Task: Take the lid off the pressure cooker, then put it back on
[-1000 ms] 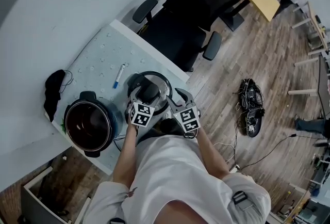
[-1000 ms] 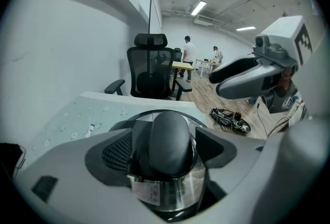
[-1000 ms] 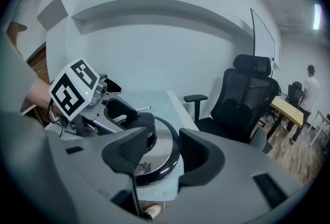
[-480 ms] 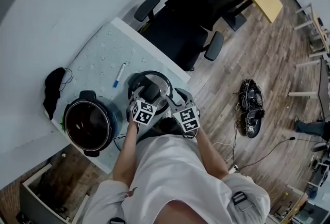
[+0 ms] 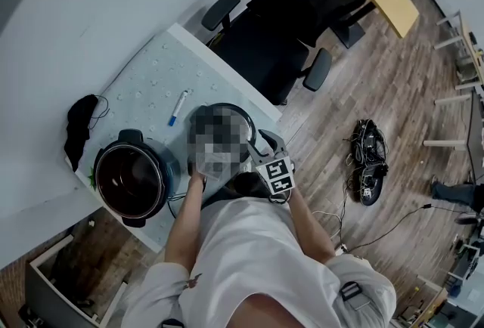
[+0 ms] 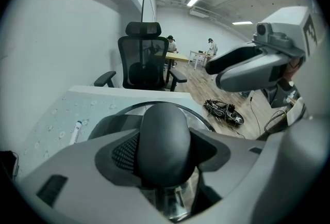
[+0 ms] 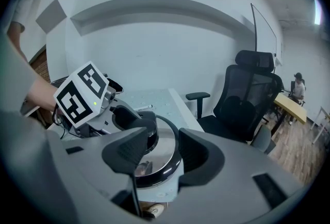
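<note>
The steel pressure cooker lid (image 5: 243, 122) lies on the table to the right of the open pot (image 5: 162, 168). A blurred patch covers my left gripper in the head view. In the left gripper view my left gripper (image 6: 165, 158) has just been closing, and its pads now press both sides of the lid's black knob (image 6: 164, 138). My right gripper (image 7: 157, 148) stands open just beside it, over the lid's shiny top (image 7: 164, 158), touching nothing. In the right gripper view the left gripper's marker cube (image 7: 82, 95) sits over the knob (image 7: 136, 117).
A marker pen (image 5: 175, 108) lies on the table behind the lid and a black cloth (image 5: 78, 126) at the far left. A black office chair (image 5: 280, 39) stands past the table's right edge. Cables (image 5: 368, 156) lie on the wooden floor.
The left gripper's jaws stood apart around the lid's knob and have closed onto it. The right gripper has stayed where it was.
</note>
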{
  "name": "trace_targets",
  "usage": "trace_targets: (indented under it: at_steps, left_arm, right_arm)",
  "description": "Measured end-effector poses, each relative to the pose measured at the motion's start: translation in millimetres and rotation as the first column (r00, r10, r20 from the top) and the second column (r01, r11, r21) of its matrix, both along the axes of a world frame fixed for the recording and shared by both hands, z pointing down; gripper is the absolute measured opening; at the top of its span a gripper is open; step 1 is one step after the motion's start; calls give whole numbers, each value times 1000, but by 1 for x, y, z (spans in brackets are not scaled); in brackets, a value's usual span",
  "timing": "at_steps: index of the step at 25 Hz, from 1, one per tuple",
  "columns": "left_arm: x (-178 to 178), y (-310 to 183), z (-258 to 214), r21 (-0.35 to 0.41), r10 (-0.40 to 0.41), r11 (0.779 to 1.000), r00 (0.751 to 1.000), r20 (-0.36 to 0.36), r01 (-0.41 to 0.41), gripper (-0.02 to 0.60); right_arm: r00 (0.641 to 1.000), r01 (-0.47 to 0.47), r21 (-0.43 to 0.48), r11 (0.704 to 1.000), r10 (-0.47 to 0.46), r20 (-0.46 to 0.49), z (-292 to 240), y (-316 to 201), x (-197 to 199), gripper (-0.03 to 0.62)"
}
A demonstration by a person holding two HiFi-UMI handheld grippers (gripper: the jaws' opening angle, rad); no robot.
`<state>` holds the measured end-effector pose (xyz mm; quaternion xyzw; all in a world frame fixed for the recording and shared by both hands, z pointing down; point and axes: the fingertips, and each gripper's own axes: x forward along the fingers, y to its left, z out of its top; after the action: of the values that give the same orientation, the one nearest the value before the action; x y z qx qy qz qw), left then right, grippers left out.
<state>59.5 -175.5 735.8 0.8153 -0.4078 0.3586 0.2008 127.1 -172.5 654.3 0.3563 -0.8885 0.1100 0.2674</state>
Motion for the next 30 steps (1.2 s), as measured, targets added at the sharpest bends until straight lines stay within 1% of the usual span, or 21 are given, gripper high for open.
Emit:
trace_targets:
  at_steps: [8,13,17,21,25,30]
  left_arm:
    - [-2,-2,-1,-23,-14,1000,1000,4,14,273]
    - [-2,-2,-15,-19,-10,1000,1000,2,10,273]
    - [-3,-4,-37,-6,-13,1000,1000,-11,13,273]
    - [-6,-5,-60,8,0,1000,1000,-9,0,273]
    - [-11,-1,-89,21,14,1000,1000,-15,-14,273]
    - [-24,5,-130,51,21,998,1000,-6,-20,273]
  right_arm:
    - [1000,21,11,1000,-21,4,-6,1,-11,190]
    - [1000,26,32,999,-26,-4,-18,-1,-7,190]
    - [999,31,61,998,-32,7,-36,-6,-7,190]
    - [998,51,98,994,-53,22,-57,-9,-11,190]
    - [995,79,138,987,-85,42,-83,-7,-19,190]
    - [988,124,190,974,-138,63,-118,-2,-33,190]
